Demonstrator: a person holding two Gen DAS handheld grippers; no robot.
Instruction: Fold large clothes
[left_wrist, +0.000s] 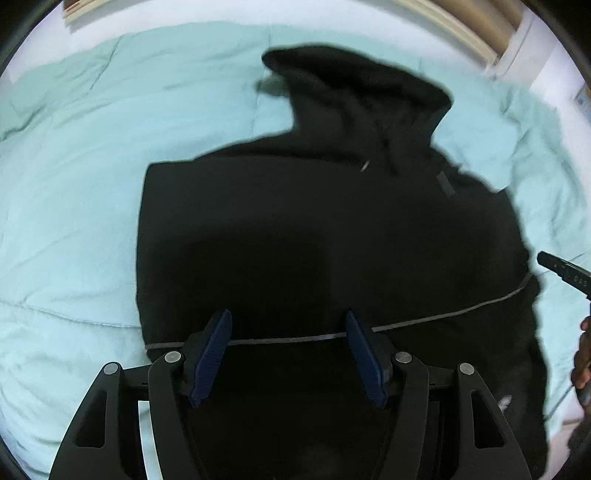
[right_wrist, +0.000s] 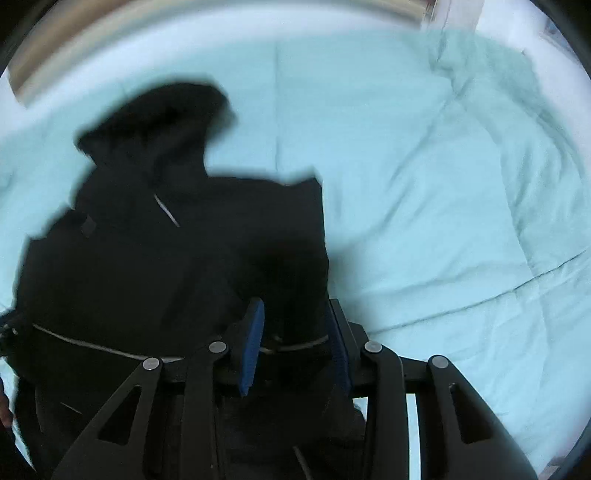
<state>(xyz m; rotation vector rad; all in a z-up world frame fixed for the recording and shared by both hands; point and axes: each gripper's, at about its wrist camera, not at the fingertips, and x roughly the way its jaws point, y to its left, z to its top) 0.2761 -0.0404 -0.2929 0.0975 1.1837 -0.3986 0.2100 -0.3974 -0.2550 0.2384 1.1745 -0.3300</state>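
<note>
A large black hooded garment (left_wrist: 325, 229) lies spread on a light teal bed cover (left_wrist: 74, 206), hood pointing away. A thin grey stripe (left_wrist: 443, 315) crosses its lower part. My left gripper (left_wrist: 289, 328) hovers over the garment's lower left part, jaws wide apart with nothing between the blue pads. In the right wrist view the garment (right_wrist: 155, 266) fills the left side. My right gripper (right_wrist: 295, 325) is at its right edge, jaws partly apart with a fold of black fabric and the stripe lying between the pads. The right gripper's tip also shows in the left wrist view (left_wrist: 561, 271).
The teal bed cover (right_wrist: 443, 206) stretches wide to the right of the garment, with creases. A wooden headboard or wall edge (left_wrist: 472, 33) runs along the far side. A hand (left_wrist: 583, 354) shows at the right edge.
</note>
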